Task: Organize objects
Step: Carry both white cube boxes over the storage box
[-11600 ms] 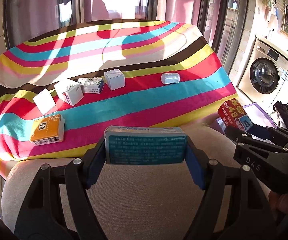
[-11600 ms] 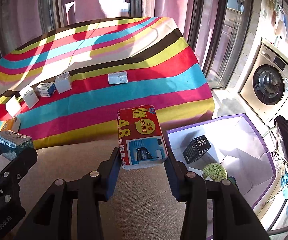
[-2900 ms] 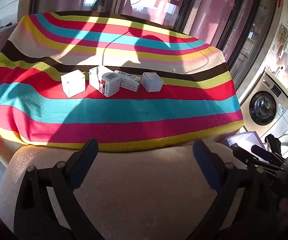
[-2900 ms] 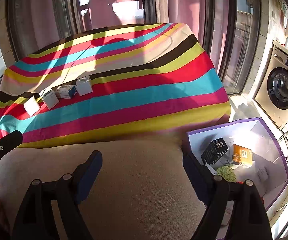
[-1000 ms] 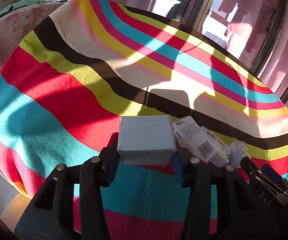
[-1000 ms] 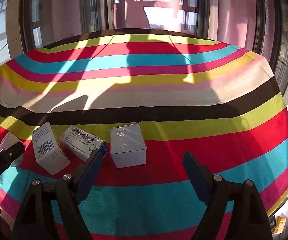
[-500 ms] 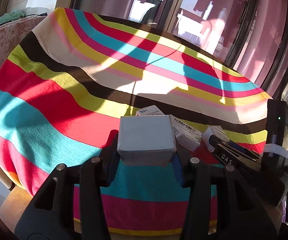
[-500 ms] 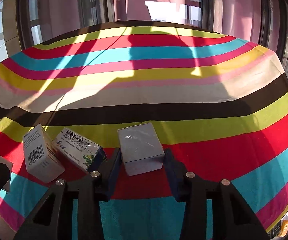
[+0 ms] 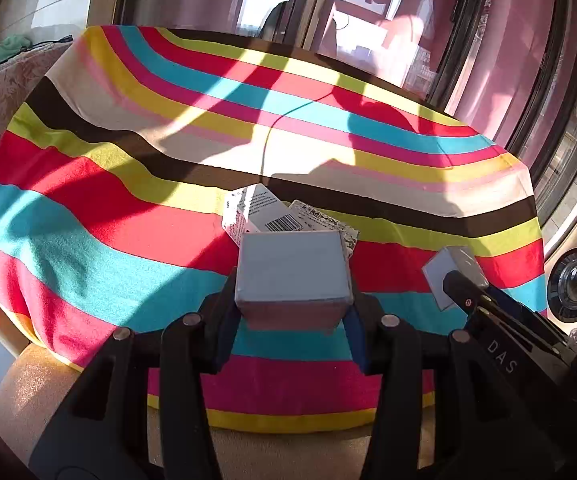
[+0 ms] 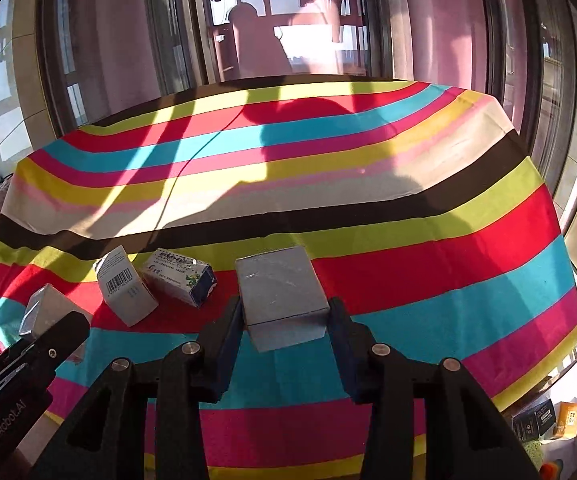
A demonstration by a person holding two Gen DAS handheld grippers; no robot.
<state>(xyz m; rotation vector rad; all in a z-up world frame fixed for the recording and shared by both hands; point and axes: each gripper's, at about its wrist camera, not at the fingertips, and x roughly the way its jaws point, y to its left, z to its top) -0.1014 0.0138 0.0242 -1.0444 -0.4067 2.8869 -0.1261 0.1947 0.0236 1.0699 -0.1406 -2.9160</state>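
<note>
My left gripper [image 9: 291, 307] is shut on a plain white box [image 9: 292, 270], held above the near side of the striped tablecloth [image 9: 128, 208]. My right gripper [image 10: 286, 314] is shut on a second plain white box [image 10: 278, 290], also lifted; that box shows at the right of the left wrist view [image 9: 448, 276]. Two boxes lie on the cloth: a white barcode box [image 10: 126, 286] and a printed blue-and-white box [image 10: 180, 276]. They also show behind my held box in the left wrist view [image 9: 260, 216].
A purple-rimmed bin [image 10: 560, 420] holding a black box and an orange box sits on the floor at the right. A washing machine [image 9: 576, 280] stands beyond the table's right end. A beige cushion [image 9: 40, 392] lies just below the table edge. Windows are behind.
Since half a second ago both grippers have drawn back and up from the table with their white boxes. The right box has left the cloth.
</note>
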